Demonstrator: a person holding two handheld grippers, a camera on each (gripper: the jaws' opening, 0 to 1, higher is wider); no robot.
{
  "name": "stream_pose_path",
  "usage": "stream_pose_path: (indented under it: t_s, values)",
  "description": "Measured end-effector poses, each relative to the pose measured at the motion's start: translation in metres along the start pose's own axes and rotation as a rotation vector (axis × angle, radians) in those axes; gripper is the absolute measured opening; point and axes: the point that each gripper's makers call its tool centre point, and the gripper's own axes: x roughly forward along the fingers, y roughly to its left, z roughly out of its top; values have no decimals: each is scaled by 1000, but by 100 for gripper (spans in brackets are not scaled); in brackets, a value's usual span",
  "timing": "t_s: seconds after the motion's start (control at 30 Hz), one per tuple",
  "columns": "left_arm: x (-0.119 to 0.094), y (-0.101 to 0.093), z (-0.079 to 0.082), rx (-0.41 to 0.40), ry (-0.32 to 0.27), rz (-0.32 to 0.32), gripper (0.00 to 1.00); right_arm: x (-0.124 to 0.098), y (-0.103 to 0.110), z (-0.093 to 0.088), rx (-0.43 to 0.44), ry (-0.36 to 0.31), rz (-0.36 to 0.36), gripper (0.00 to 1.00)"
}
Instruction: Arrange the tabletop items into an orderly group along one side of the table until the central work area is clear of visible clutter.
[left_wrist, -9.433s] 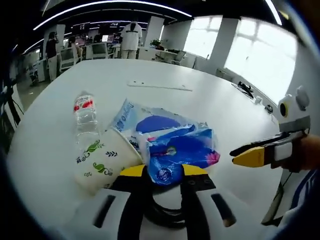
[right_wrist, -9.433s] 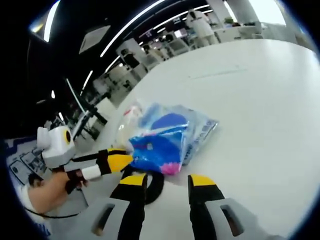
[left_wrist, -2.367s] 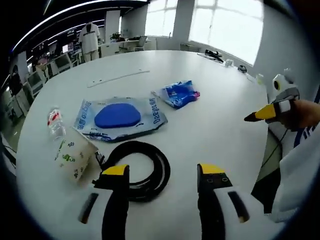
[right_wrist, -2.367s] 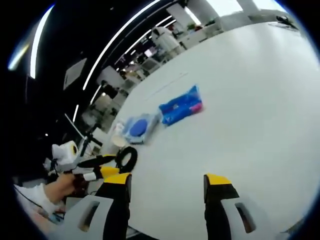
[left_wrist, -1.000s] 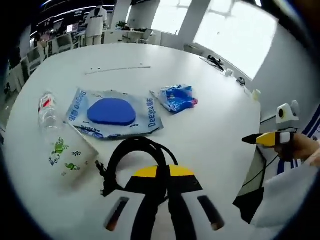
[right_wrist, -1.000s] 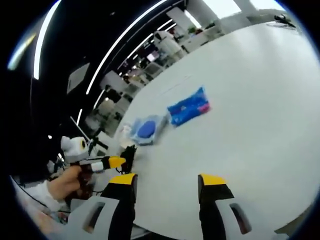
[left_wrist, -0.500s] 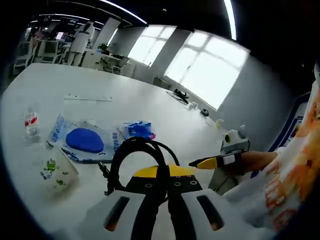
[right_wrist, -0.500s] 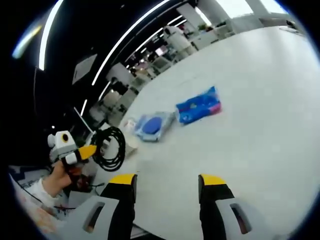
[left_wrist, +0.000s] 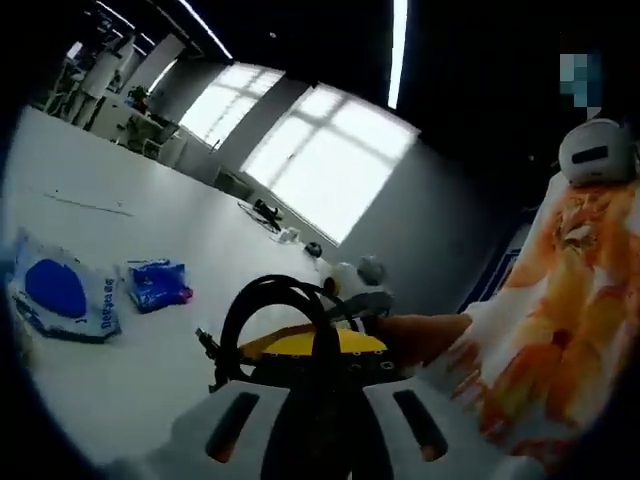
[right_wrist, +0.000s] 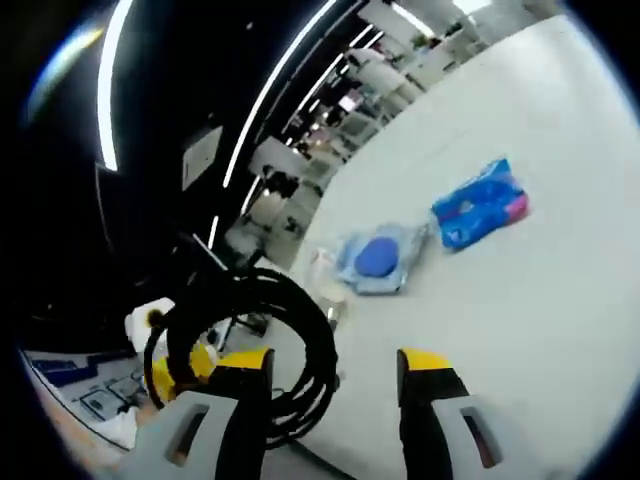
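Across the lower half of both views spreads the white surface (right_wrist: 560, 300). On it, at the left edge of the left gripper view, lies a clear packet with a blue pad (left_wrist: 60, 290), and just right of it a smaller blue packet (left_wrist: 157, 284); in the right gripper view the same two sit apart at centre and upper right. At bottom centre of the left gripper view, the left gripper (left_wrist: 314, 350) has its jaws clamped together on a coiled black cable (left_wrist: 268, 310), raised off the surface. Toward lower left of the right gripper view that coil hangs, with the right gripper (right_wrist: 333, 362) spread wide and holding nothing.
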Motion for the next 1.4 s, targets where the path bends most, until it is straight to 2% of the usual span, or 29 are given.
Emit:
stream_pose_path:
  t_s: [0.1,0.17,0.2,0.27,0.33,0.43,0.57,0.6,0.67,0.7,0.73,0.77,0.9,1.0,1.1,1.2,1.27,1.4]
  values:
    - [0,-5,8,-11,-45,-30,0,4,6,-4,5,15,18,47]
    - [-2,-2,7,-23,-43,-21,0,4,16,-3,59,3,72,33]
    - [-4,-2,6,-26,-46,-19,0,3,21,-3,87,-1,102,17]
    - [-7,-3,6,-55,-57,-29,0,2,19,0,133,-21,108,13]
    - [-10,-5,6,-55,-66,-23,0,0,19,-4,173,1,127,12]
    - [-13,1,6,-48,-71,12,1,-2,14,-11,237,15,111,11]
    - [-24,18,16,-81,-132,82,1,-11,11,-10,295,12,118,10]
    - [-28,24,17,-112,-144,112,2,-13,11,-10,303,18,119,10]
    - [-31,30,15,-126,-130,138,2,-17,9,-11,304,24,109,9]
    - [-34,34,17,-95,-141,161,1,-19,9,-12,298,29,101,9]
    - [-39,43,17,-82,-123,202,1,-21,10,-13,309,32,111,9]
    - [-40,45,16,-101,-115,206,1,-23,11,-13,318,33,116,9]
    - [-36,45,23,-88,-127,208,0,-28,20,-12,336,32,136,8]
    - [-37,51,24,-83,-128,237,1,-32,23,-6,331,24,146,8]
    - [-40,65,17,-130,-138,286,0,-34,27,-2,295,29,138,8]
    - [-45,73,12,-196,-180,321,1,-38,32,2,288,27,155,8]
    - [-46,71,8,-190,-176,329,1,-41,35,5,309,13,174,8]
    - [-45,70,7,-173,-171,341,1,-41,32,3,296,16,163,8]
